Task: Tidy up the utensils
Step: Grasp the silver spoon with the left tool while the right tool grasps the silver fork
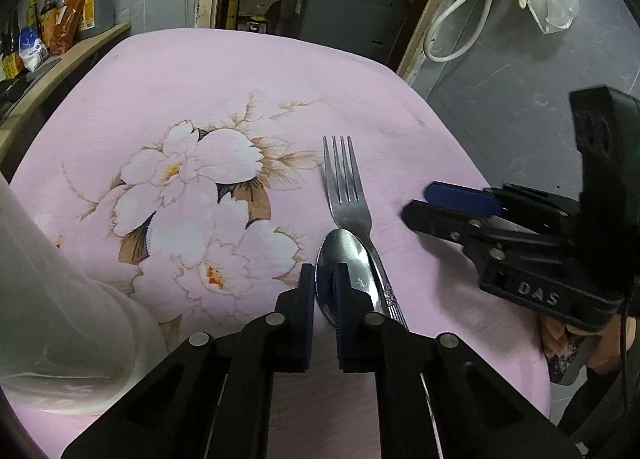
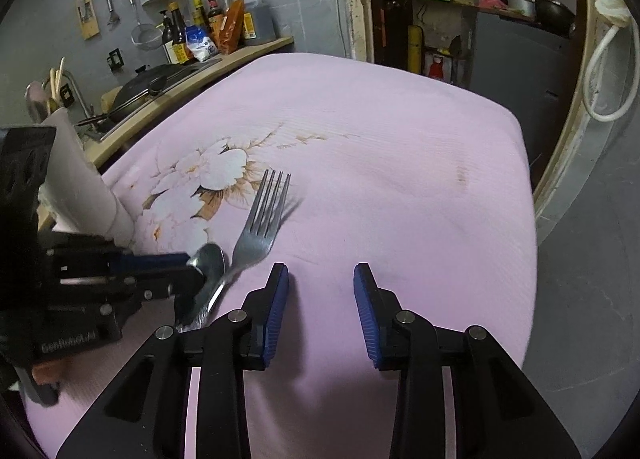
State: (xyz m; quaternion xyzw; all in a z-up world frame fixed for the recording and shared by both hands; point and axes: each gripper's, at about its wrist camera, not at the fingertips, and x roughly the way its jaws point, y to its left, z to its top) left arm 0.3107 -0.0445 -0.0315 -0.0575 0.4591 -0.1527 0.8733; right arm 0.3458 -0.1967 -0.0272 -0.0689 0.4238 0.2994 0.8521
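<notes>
The left hand-held gripper is clenched on a spoon, its blue pads pressed against the sides of the bowl near the neck, on a table draped in a pink cloth printed with pale flowers. The spoon lies bowl-up, partly across the handle of a fork; the fork rests flat on the cloth just beside it, its 4 tines pointing away from the camera toward the far edge of the table. In the right wrist view the same spoon shows at the tip of the left hand-held gripper, with the fork touching it at the handle.

The right hand-held gripper hangs released over bare cloth to the right of the fork, nothing between its blue pads. From the left wrist view it enters from the right edge, near the fork but apart from it.

A white cylinder stands on the cloth at the left. Behind the table, a counter carries bottles and a dark pan.
</notes>
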